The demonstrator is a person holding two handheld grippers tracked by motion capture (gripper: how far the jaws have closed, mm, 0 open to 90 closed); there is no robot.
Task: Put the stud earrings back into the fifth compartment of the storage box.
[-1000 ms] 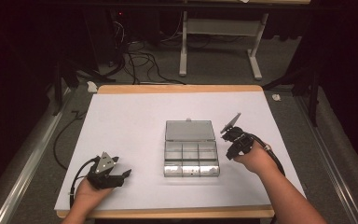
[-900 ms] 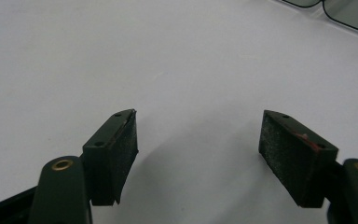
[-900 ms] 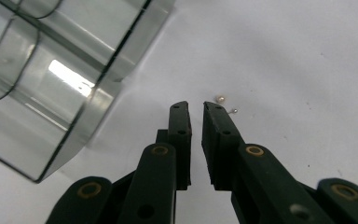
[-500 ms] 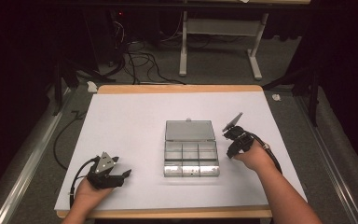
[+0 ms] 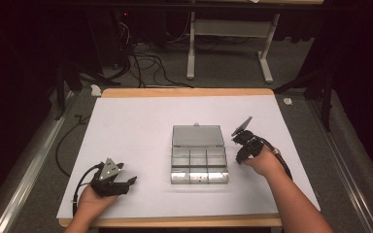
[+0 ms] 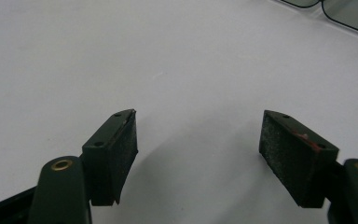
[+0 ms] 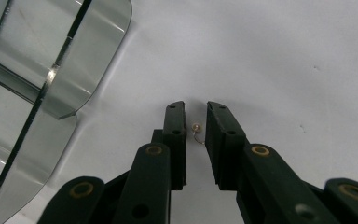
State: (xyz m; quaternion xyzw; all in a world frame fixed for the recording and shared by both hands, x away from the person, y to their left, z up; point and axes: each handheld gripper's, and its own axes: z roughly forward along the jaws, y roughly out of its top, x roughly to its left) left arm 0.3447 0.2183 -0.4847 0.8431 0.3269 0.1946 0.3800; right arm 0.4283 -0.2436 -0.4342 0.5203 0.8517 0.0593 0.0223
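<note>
White table [image 5: 141, 126] carried the clear compartment box [image 5: 197, 154]; right gripper [image 7: 196, 122] had sunk beside it, fingers [image 7: 175, 128] just opening narrowly around a tiny earring [image 7: 196, 130] still unpicked; left gripper [image 6: 198, 140] idle, fingers wide apart.

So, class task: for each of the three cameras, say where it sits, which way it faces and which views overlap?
High view: above the table's near edge, facing forward and down; both forearms, left tool, right tool.
Left gripper view: on the left tool, facing the white table.
Right gripper view: on the right tool, straddling a tiny pearl earring.
All three show the clear plastic compartment box.
</note>
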